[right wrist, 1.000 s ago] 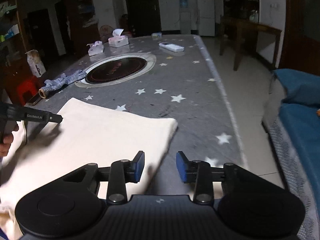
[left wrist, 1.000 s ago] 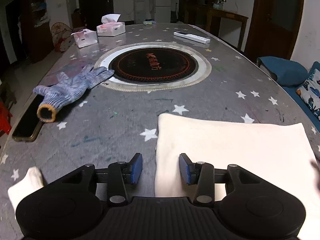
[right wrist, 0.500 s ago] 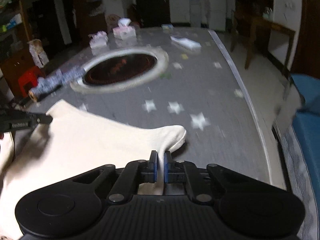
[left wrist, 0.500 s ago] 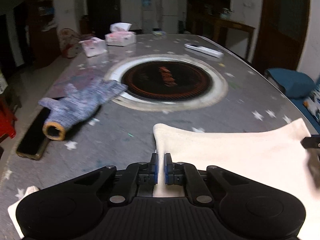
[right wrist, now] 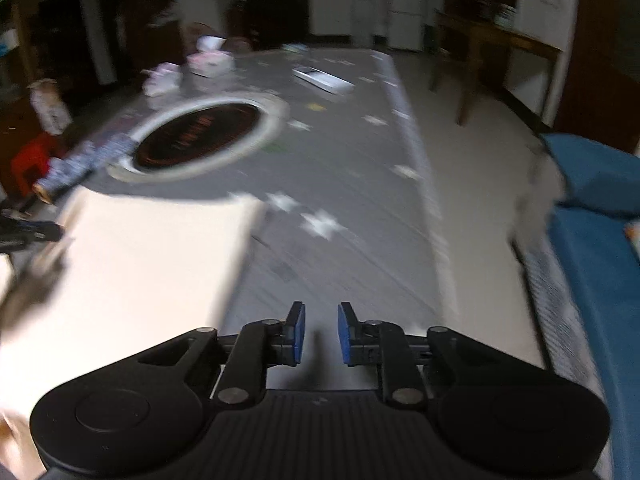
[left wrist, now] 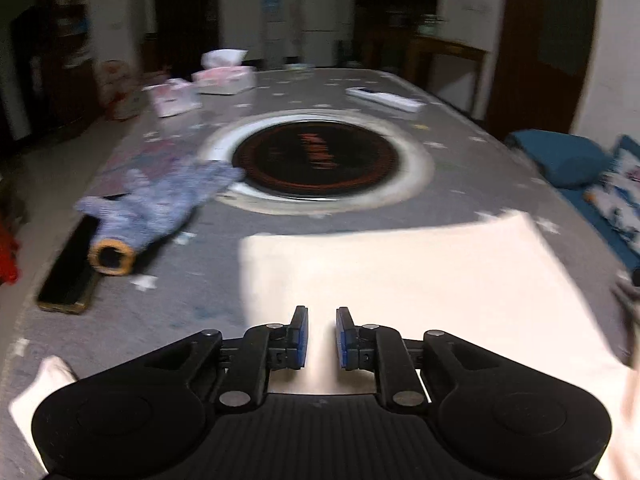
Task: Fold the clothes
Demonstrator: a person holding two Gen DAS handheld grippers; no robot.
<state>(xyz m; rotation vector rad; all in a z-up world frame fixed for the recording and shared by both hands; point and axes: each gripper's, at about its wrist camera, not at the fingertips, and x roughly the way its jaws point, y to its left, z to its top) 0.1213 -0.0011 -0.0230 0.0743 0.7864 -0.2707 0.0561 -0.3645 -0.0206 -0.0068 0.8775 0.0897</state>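
Note:
A cream-white folded garment (left wrist: 420, 280) lies flat on the grey star-patterned table; it also shows in the right wrist view (right wrist: 132, 264). My left gripper (left wrist: 318, 336) is open and empty, hovering over the garment's near left part. My right gripper (right wrist: 319, 332) is open and empty, over bare table just right of the garment's right edge. The left gripper's tip (right wrist: 28, 232) shows at the left edge of the right wrist view. Both views are motion-blurred.
A round black cooktop (left wrist: 316, 158) is set in the table's middle. A blue knit glove (left wrist: 160, 204) and a dark phone (left wrist: 70, 276) lie at the left. Tissue boxes (left wrist: 224, 76) and a remote (left wrist: 384, 99) lie far back. A blue sofa (right wrist: 600, 240) stands right of the table.
Both grippers shut on the garment's corners half a second ago, carried them forward, and have now opened and let go. The garment lies folded over with its far edge nearer the cooktop.

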